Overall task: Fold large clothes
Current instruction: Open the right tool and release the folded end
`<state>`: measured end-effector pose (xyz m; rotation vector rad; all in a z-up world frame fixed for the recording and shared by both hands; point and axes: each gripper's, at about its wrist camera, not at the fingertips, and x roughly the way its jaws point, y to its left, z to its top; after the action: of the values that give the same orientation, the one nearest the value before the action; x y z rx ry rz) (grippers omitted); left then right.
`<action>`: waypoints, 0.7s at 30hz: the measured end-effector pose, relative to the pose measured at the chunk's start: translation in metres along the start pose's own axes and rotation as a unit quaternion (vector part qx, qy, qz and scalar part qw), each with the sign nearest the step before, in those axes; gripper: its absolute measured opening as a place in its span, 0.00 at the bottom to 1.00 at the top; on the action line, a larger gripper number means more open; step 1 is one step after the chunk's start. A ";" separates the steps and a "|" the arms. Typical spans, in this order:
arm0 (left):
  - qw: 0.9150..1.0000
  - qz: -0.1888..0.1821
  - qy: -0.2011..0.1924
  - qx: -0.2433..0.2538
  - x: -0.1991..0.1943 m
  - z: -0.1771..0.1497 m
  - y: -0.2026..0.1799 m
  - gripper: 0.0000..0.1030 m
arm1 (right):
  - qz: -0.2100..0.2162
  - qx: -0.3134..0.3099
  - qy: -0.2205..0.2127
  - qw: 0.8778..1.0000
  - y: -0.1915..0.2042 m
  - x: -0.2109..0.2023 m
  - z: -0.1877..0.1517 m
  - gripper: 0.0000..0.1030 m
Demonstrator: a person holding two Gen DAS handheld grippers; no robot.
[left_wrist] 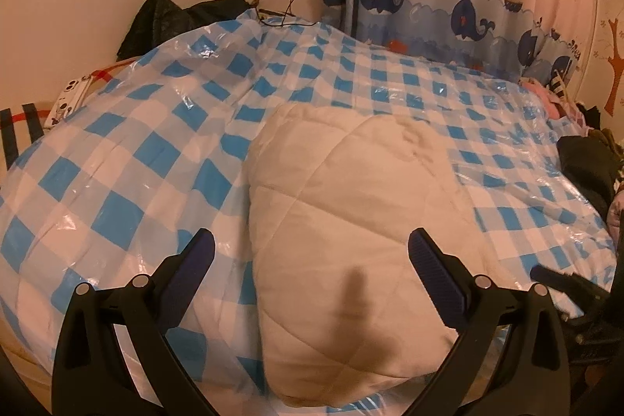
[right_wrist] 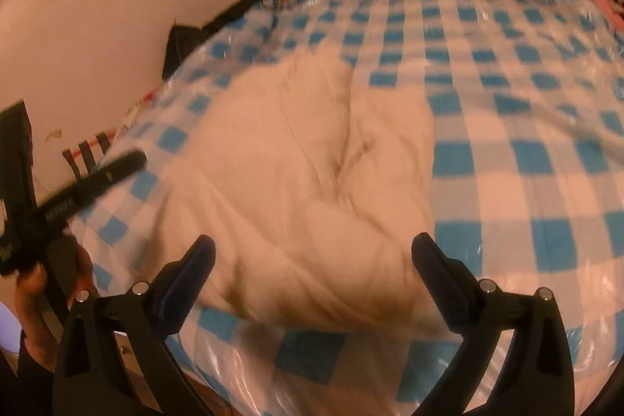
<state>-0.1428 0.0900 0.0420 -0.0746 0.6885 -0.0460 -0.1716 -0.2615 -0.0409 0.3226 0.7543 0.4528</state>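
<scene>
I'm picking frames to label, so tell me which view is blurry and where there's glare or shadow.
Right wrist view: motion-blurred throughout, the quilt and checked sheet smeared. Left wrist view: sharper, with glare on the plastic checked sheet and a soft shadow on the quilt between the open left gripper fingers. Both views have warm orange light, fisheye bending and dark corners.

Bed (left_wrist: 35, 346) under blue-checked plastic sheet (left_wrist: 117, 182); cream quilted garment (left_wrist: 351, 221) lies on it (folded, bunched).
</scene>
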 end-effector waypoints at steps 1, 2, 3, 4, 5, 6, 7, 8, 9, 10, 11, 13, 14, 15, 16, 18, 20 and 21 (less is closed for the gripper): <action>1.000 -0.001 -0.002 0.000 -0.001 0.001 -0.001 0.93 | -0.003 0.001 -0.001 1.000 0.003 0.000 0.004 0.94; 1.000 -0.001 -0.002 0.000 -0.002 0.001 -0.003 0.93 | -0.005 0.003 0.003 1.000 0.005 0.002 0.009 0.94; 1.000 -0.001 -0.002 0.000 -0.003 0.001 -0.004 0.93 | -0.006 0.008 0.011 1.000 0.008 0.007 0.013 0.94; 1.000 -0.001 0.000 0.000 -0.002 0.001 -0.004 0.93 | -0.005 0.011 0.017 1.000 0.006 0.012 0.018 0.94; 1.000 -0.001 0.000 -0.001 -0.003 0.001 -0.004 0.93 | -0.009 0.012 0.020 1.000 0.010 0.014 0.019 0.94; 1.000 0.000 0.001 -0.002 -0.003 0.001 -0.004 0.93 | -0.017 0.008 0.026 0.999 0.015 0.019 0.022 0.94; 1.000 0.001 0.002 -0.004 -0.004 0.001 -0.005 0.93 | -0.019 0.006 0.030 0.999 0.018 0.020 0.021 0.94; 1.000 0.001 0.003 -0.005 -0.003 0.001 -0.006 0.93 | -0.020 0.004 0.036 0.999 0.021 0.024 0.021 0.94; 1.000 0.002 0.005 -0.006 -0.003 0.001 -0.006 0.93 | -0.020 0.004 0.040 0.999 0.025 0.027 0.022 0.94; 1.000 0.003 0.007 -0.007 -0.003 0.001 -0.006 0.93 | -0.022 0.004 0.043 0.999 0.029 0.027 0.021 0.94; 1.000 0.004 0.010 -0.008 -0.001 0.002 -0.005 0.93 | -0.023 0.003 0.045 0.999 0.031 0.028 0.021 0.94; 1.000 0.006 0.024 -0.012 0.002 0.002 -0.004 0.93 | -0.027 0.002 0.051 0.998 0.036 0.031 0.022 0.94; 0.999 0.005 0.029 -0.014 0.004 0.002 -0.002 0.93 | -0.030 0.001 0.052 0.998 0.037 0.032 0.022 0.94; 0.999 0.007 0.033 -0.016 0.006 0.003 0.000 0.93 | -0.033 -0.002 0.053 0.998 0.039 0.032 0.023 0.94; 0.999 0.010 0.037 -0.018 0.007 0.003 0.001 0.93 | -0.037 -0.003 0.055 0.998 0.040 0.032 0.023 0.94; 0.999 0.012 0.040 -0.021 0.009 0.003 0.003 0.93 | -0.038 -0.005 0.058 0.998 0.042 0.032 0.024 0.94; 0.999 0.010 0.041 -0.023 0.010 0.004 0.004 0.93 | -0.038 -0.006 0.058 0.998 0.044 0.032 0.025 0.94; 0.999 0.009 0.040 -0.024 0.009 0.004 0.003 0.93 | -0.038 -0.007 0.058 0.998 0.044 0.031 0.026 0.94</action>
<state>-0.1332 0.0926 0.0386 -0.1126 0.7713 -0.0163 -0.1453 -0.2113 -0.0220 0.2553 0.8743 0.4068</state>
